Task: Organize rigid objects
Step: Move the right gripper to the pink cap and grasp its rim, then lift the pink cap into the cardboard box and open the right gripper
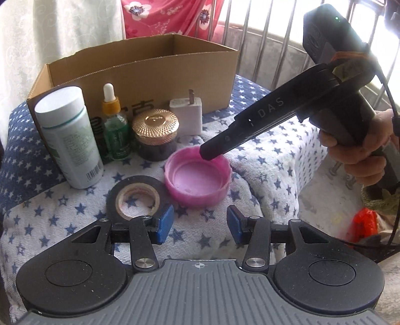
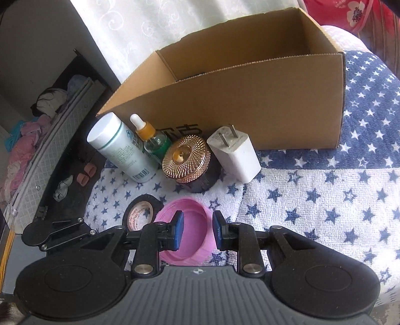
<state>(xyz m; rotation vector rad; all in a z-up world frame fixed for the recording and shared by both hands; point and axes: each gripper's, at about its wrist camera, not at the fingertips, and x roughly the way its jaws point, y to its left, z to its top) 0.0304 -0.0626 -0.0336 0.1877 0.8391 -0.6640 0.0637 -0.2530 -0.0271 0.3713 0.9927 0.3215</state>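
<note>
The pink plastic lid (image 1: 197, 178) lies hollow side up — round, ribbed rim, no long axis — on a star-printed terry cloth (image 1: 262, 175) beside a black tape roll (image 1: 136, 197). The right gripper (image 2: 197, 231) straddles its rim, jaws slightly apart, not pressing. The left gripper (image 1: 200, 225) hovers part-open, empty. Behind stands a corrugated cardboard box (image 2: 250, 100); lace curtain (image 2: 140, 22) beyond.

Box interior (image 2: 250, 60): near wall blocks my view of the floor; contents unreadable.
Box print (image 2: 191, 130): dark characters mostly hidden behind the dropper bottle (image 2: 152, 140) and gold-lidded jar (image 2: 186, 160).
Tape roll (image 2: 141, 212): near part covered by my right gripper's linkage.
Pink lid (image 1: 197, 180): far rim hidden under the right gripper's tip.
White bottle label (image 1: 75, 147): text too small to read.
Orange item (image 1: 362, 225): blurred, unidentifiable.
</note>
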